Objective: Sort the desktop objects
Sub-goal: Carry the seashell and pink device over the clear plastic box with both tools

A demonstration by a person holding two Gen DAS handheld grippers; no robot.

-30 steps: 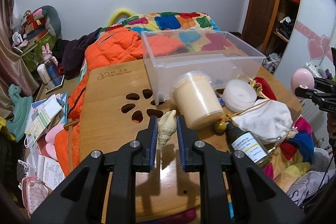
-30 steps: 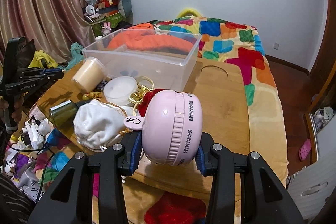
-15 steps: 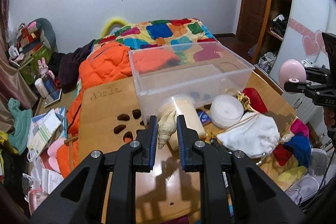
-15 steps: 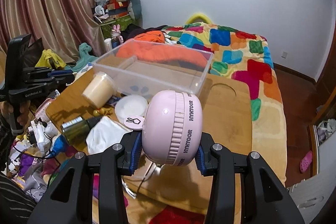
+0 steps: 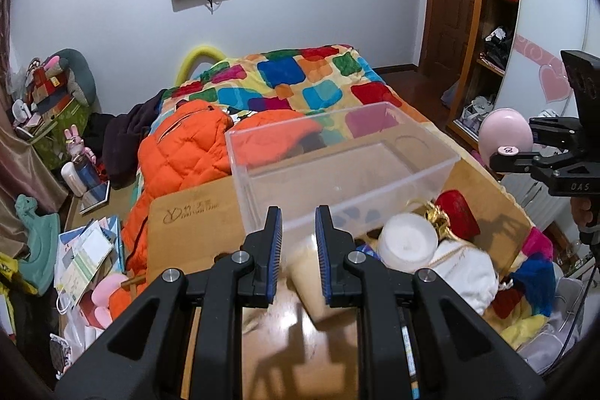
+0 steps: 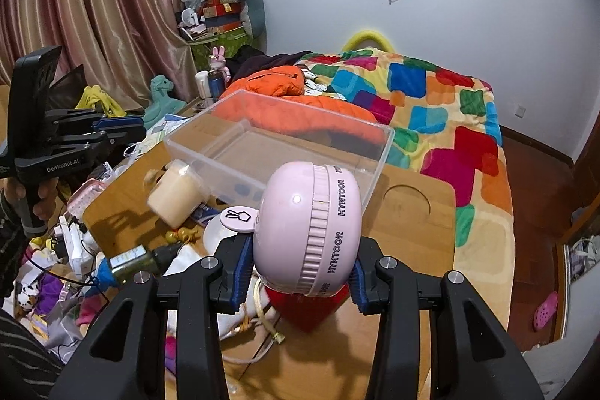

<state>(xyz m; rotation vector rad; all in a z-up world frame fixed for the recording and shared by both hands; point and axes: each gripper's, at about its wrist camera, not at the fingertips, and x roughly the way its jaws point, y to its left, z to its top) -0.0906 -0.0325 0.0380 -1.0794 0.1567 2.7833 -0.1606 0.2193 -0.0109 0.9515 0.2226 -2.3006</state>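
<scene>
Pink plastic fan (image 6: 307, 231) sitting lower centre of frame, right hand-held gripper (image 6: 300, 278) clamping its round body. Probably light, hard, slippery; ribbed rim looking like best purchase. Clear bin (image 6: 277, 152) standing behind on surface (image 6: 412, 212). Left hand-held gripper (image 5: 297, 242) staying narrow, nothing showing between.

The clear bin (image 5: 337, 167) lies open-topped and unblocked above; jar (image 5: 311, 280) and clutter crowd its near wall

Between my left tongs (image 5: 296, 250) I can't make out anything held. The cream jar (image 5: 311, 282) just behind them is smeared by motion blur. Beside that jar, the white lid (image 6: 214, 231) sits half hidden behind my pink fan (image 6: 307, 231).
</scene>
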